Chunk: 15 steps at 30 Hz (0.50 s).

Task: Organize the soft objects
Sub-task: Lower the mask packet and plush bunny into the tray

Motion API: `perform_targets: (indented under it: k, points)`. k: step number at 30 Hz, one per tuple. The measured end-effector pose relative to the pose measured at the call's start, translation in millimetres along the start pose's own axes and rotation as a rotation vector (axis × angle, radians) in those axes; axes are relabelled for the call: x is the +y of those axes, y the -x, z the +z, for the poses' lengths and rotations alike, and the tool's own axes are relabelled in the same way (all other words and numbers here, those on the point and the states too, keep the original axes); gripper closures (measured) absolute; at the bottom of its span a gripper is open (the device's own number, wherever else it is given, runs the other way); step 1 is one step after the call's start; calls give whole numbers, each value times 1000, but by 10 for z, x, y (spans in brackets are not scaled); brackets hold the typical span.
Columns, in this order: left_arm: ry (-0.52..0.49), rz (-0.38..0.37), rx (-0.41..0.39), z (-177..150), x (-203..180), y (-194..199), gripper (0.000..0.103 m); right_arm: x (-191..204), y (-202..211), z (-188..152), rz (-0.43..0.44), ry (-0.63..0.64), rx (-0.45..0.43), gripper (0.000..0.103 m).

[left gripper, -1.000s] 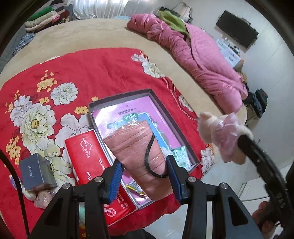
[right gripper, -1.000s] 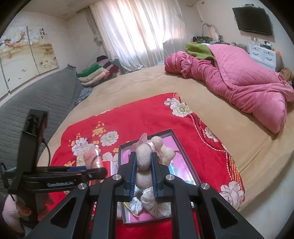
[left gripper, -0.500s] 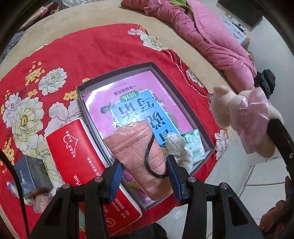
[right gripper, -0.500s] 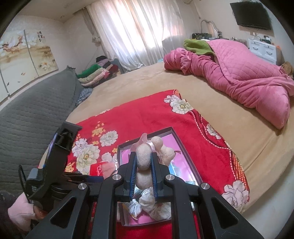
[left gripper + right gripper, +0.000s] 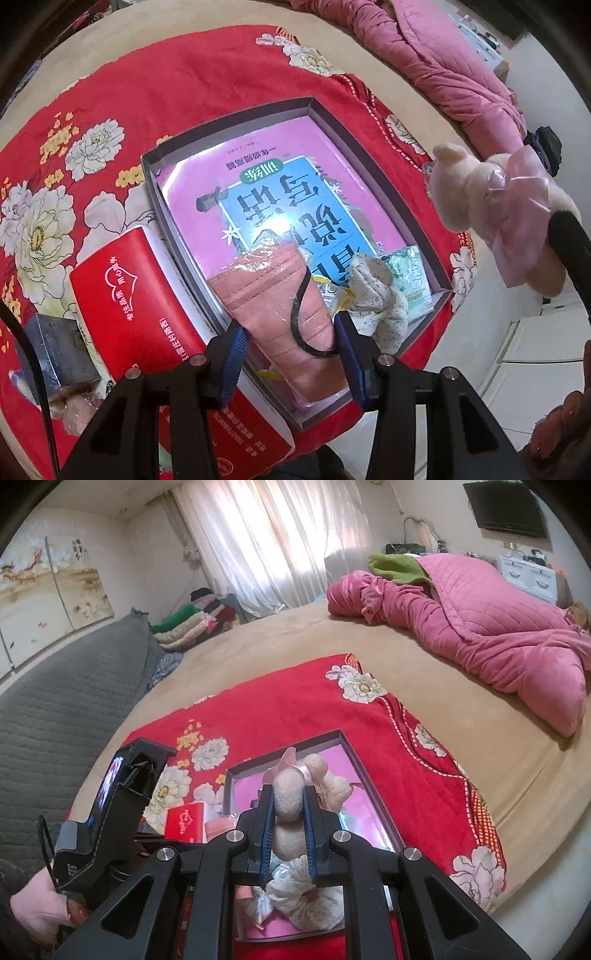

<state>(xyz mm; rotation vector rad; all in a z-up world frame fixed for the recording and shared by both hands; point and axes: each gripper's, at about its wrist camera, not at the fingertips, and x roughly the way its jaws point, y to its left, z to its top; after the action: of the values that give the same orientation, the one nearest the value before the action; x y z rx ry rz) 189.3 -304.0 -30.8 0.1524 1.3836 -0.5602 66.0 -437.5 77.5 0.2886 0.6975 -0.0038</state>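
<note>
Over the grey tray [image 5: 436, 273] on the red floral blanket [image 5: 207, 77], the left gripper [image 5: 291, 343] pinches a wrapped pink face mask [image 5: 273, 295], its lower end above the tray's near corner. Right gripper [image 5: 288, 812] clamps a cream plush toy [image 5: 291, 797] in a pink dress above the same tray

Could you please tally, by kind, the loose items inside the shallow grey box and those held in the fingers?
Pink bagged face mask, held: 1
Cream plush bear in pink dress, held: 1
Pink-and-blue booklet: 1
Speckled white cloth bundle: 1
Green sachet: 1
Yellow packet: 1
Total: 6
</note>
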Motion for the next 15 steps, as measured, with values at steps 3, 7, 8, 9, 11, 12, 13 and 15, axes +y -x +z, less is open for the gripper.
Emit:
perform_targets:
  k: [3, 7, 8, 9, 11, 12, 13, 15]
  points:
    - [-6, 14, 16, 8, -5, -64, 56, 6, -98, -28, -7, 24, 9, 88]
    - [-8, 22, 31, 16, 1, -122, 56, -5, -272, -117, -34, 51, 35, 88]
    - [-7, 19, 33, 21, 10, -134, 56, -8, -327, -147, -39, 58, 42, 88]
    - [-7, 22, 35, 25, 19, -148, 56, -10, -374, -176, -38, 63, 48, 88]
    - [-2, 21, 37, 32, 40, -172, 56, -25, -467, -237, -54, 66, 61, 88]
    - [0, 19, 40, 37, 48, -187, 56, -42, -525, -282, -58, 60, 73, 88]
    - [3, 18, 42, 38, 58, -197, 56, -57, -562, -313, -59, 52, 81, 88]
    - [7, 12, 46, 34, 78, -221, 56, -84, -648, -393, -69, 45, 98, 88]
